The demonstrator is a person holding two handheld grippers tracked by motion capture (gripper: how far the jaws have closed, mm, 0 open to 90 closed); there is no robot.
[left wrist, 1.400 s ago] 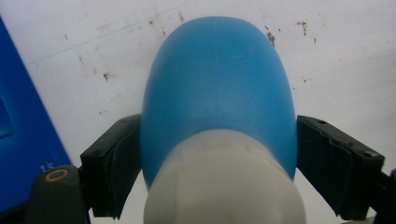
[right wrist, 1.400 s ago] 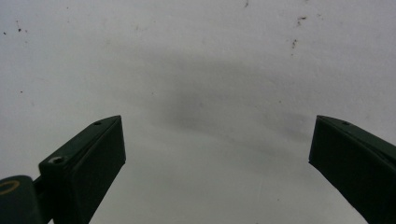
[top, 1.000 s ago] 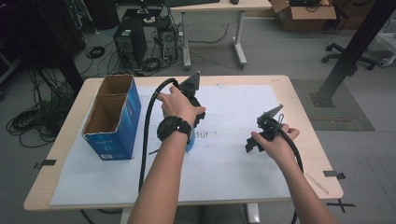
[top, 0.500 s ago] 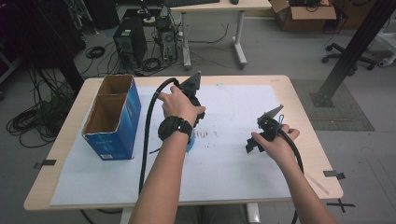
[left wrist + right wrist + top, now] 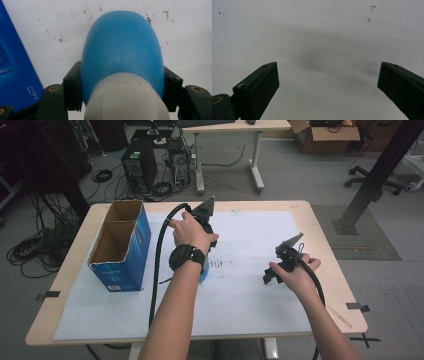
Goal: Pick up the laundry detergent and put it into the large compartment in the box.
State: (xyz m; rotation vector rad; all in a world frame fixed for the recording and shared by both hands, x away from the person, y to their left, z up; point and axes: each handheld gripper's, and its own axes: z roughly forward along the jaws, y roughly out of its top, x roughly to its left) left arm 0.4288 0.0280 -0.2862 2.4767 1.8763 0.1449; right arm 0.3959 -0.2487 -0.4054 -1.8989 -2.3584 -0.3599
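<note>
Jaws of the left gripper [image 5: 122,100] have just been closing and are now pressing both flanks of a blue egg-shaped object [image 5: 122,50] with a white base, lying on the white paper sheet [image 5: 250,290] beside the blue cardboard box [image 5: 120,247], probably to lift it. In the high view the left hand [image 5: 192,232] is covering most of it. The right gripper [image 5: 328,85] is hovering wide open and empty over the paper, apparently waiting.

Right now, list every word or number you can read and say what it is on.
"5.0", with tiny unreadable characters beside it: on the blue cardboard box.
High view: pale print on the box's side, too small to read.
Blue and white object: no text.
</note>
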